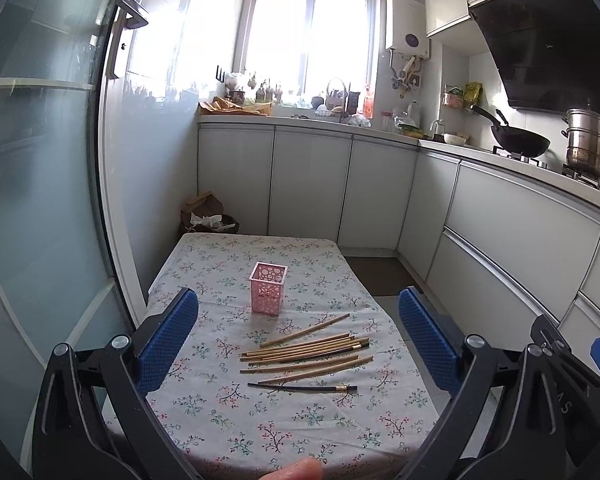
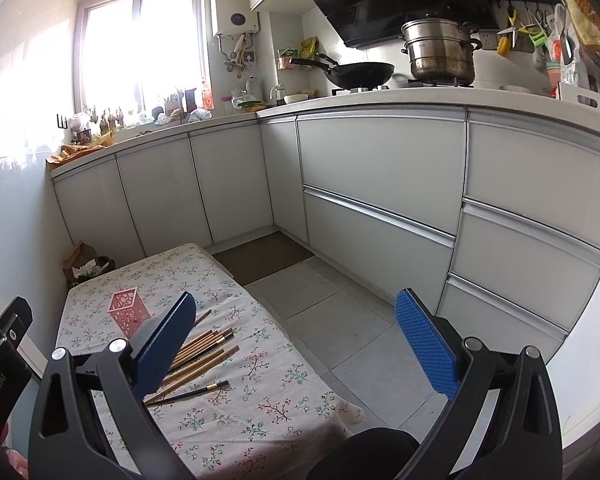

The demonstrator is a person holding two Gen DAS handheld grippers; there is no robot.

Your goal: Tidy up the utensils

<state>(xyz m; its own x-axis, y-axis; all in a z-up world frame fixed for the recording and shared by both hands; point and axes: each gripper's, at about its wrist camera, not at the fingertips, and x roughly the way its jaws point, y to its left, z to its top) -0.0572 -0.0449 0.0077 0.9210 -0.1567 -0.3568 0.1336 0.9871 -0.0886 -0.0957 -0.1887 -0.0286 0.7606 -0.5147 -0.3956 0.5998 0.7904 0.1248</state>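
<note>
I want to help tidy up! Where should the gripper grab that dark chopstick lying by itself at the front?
Probably at the middle of the dark chopstick, coming straight down from above with the fingers across it. It lies flat on the tablecloth, apart from the wooden chopsticks, so there is room on both sides.

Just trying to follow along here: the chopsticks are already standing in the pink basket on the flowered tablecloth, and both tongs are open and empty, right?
Not quite. The chopsticks are lying loose on the flowered tablecloth, in front of the pink basket, which looks empty, as the left wrist view shows. The rest holds: the left tongs and right tongs are both open and empty.
</note>
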